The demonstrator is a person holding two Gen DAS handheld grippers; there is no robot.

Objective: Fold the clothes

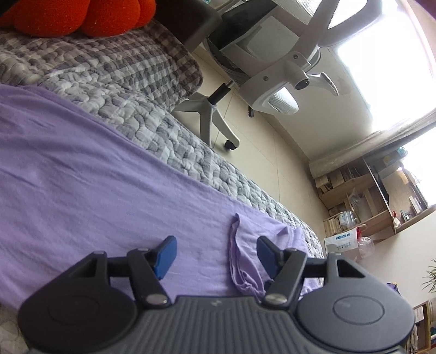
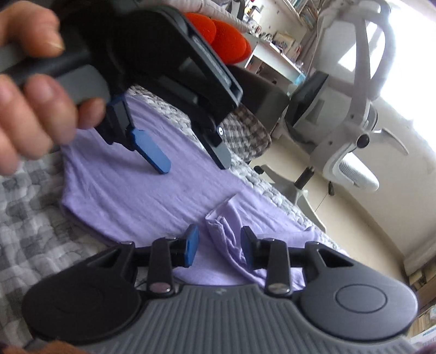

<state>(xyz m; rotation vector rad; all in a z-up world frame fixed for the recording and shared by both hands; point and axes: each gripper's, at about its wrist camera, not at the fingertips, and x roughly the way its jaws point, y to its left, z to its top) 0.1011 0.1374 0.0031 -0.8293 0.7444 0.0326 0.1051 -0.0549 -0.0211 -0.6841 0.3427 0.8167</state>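
Across the bed's long edge, a thin lilac garment (image 1: 81, 174) is lying flat on a puffy grey-and-white checked quilt (image 1: 152, 128), its soft jersey rumpling into a small raised fold (image 1: 239, 253) near the edge that faces the floor. The left hand-held gripper (image 1: 216, 254) is hovering low over the cloth with its blue rubber pads (image 1: 164, 257) spread apart, the fold sitting between them and nothing pinched. The right hand-held gripper (image 2: 219, 247) is likewise standing spread over the same fold, gripping nothing. Seen from the right wrist view, the left tool's black body is being held by a person's hand (image 2: 32, 92), its flat blue fingers (image 2: 152, 152) pointing down over the garment's middle. Rounded orange cushions (image 1: 79, 16) are resting at the bed's far end. Beyond the edge, a white mesh office chair (image 1: 275, 70) is standing on a pale floor (image 1: 272, 152), and cluttered wooden shelves (image 1: 362, 201) are lining the wall.
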